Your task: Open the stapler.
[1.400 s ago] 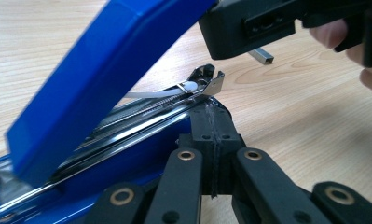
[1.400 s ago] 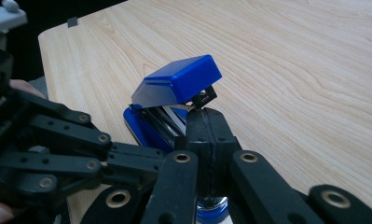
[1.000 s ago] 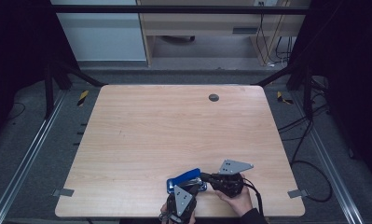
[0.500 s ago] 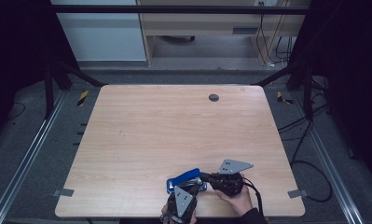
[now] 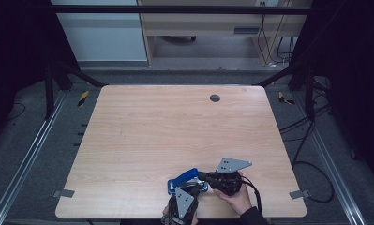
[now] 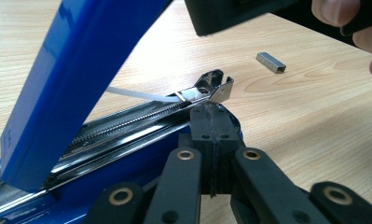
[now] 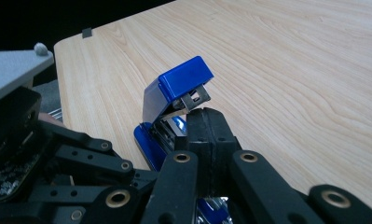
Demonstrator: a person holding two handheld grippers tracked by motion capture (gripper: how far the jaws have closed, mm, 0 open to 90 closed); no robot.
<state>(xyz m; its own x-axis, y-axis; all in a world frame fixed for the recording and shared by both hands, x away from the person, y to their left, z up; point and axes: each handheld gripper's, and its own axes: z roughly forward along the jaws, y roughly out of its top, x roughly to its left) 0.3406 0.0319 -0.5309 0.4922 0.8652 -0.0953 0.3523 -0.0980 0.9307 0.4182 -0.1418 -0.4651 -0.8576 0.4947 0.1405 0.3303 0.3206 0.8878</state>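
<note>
High view: a blue stapler [image 5: 187, 180] lies near the front edge of the wooden worktop [image 5: 175, 131], lid raised, between the left hand-held gripper [image 5: 183, 202] and right hand-held gripper [image 5: 208, 178].

Left gripper view: jaws pressed together beside the open staple channel [image 6: 141, 116] — a staple strip [image 6: 271, 62] lies apart.

Right gripper view: jaws pressed together at the stapler's [image 7: 174, 107] base — lid up.

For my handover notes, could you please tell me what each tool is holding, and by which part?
Neither visibly grips anything. Both the left tool and right tool have jaws shut together, tips against the opened blue stapler: left by the magazine's front end, right under the raised lid.
</note>
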